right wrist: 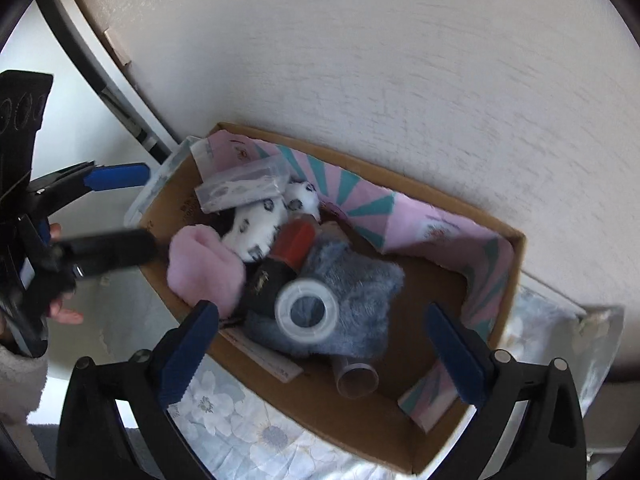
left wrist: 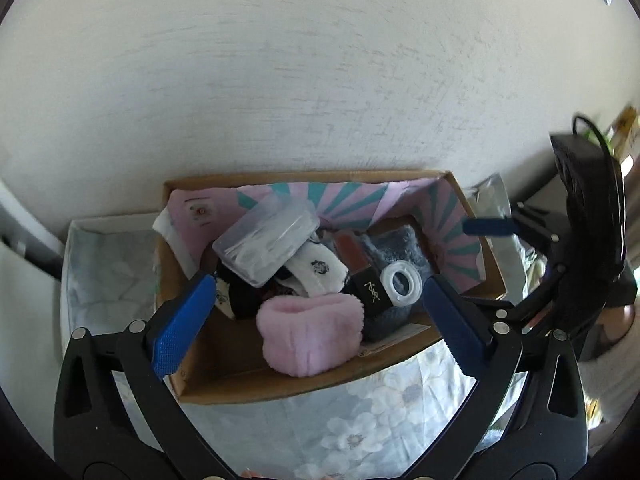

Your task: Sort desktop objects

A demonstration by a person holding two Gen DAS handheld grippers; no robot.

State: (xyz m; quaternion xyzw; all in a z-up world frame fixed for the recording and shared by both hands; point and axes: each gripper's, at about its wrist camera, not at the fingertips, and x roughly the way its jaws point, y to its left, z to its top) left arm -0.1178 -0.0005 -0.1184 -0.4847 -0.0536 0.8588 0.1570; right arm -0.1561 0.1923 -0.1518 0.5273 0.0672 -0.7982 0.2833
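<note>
We hold both tools over a cardboard box (left wrist: 256, 368) that sits on a floral cloth (left wrist: 380, 432) against a pale wall, and every object we can see already lies inside it. The left tool (left wrist: 316, 320) hangs with its blue pads spread wide and nothing between them; the right tool (right wrist: 324, 350) is likewise spread and empty above the box's near side. The tape ring (right wrist: 308, 314), one only, rests on top of the grey plush (right wrist: 360, 280); we judge it light, stiff and smooth, so a pinch across its wall rather than its outer curve should keep it from slipping. The lipstick (left wrist: 362, 276), one, a black case with a reddish end, lies between the ring and the white sock; it looks hard and slick, best taken across the flat sides of the case. The clear case (left wrist: 268, 240), one, leans tilted on the pile; we expect thin, springy plastic, to be gripped on its short edges with little force. The pink fluffy piece (left wrist: 312, 332), one, and the grey plush, one, will squash and want a deep bite. We count at least one white patterned sock (left wrist: 316, 272); whether there is a second we cannot tell. One clear tube (right wrist: 354, 378) lies on the box floor, likely to roll.
</note>
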